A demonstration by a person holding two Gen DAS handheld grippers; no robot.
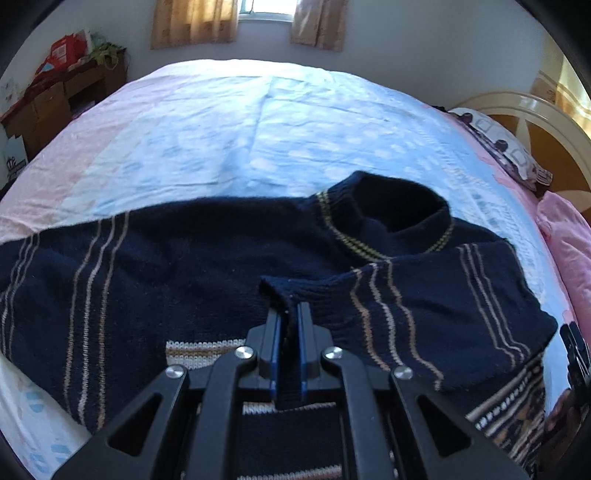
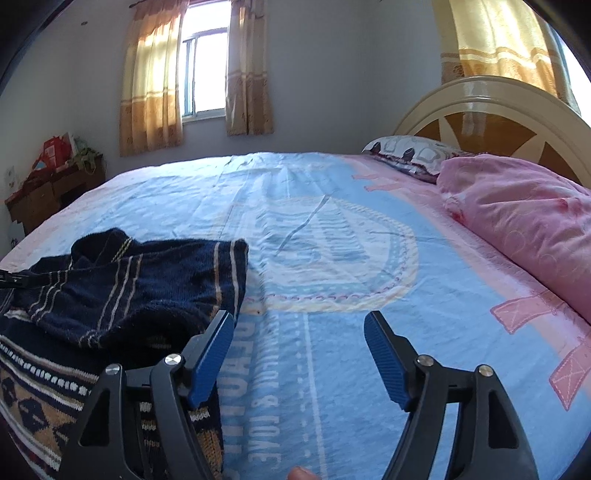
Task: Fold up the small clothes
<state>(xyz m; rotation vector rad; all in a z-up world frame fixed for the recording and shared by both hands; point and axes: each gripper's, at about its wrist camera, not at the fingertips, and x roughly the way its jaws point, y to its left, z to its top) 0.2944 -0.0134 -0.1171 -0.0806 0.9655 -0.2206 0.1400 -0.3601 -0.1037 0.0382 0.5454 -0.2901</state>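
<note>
Two tools: left tool (image 1: 290,314) pinching sweater (image 1: 184,266) cuff; right tool (image 2: 299,332) spread.

Left wrist view: the camera sits just behind the left gripper (image 1: 290,314), tilted steeply down and close over the navy sweater (image 1: 184,266), facing across the bed (image 1: 221,122) toward the far edge and the window (image 1: 267,7).

Right wrist view: the camera sits behind the right gripper (image 2: 299,325), pitched more shallowly, close above the bed's near edge and facing the same far wall; the headboard (image 2: 480,107) stands at the right.

Shared ground: sweater, blue sheet, window with curtains, wooden cabinet (image 2: 48,192) by the far left corner, patterned pillow (image 2: 410,147) and pink quilt (image 2: 524,214).
</note>
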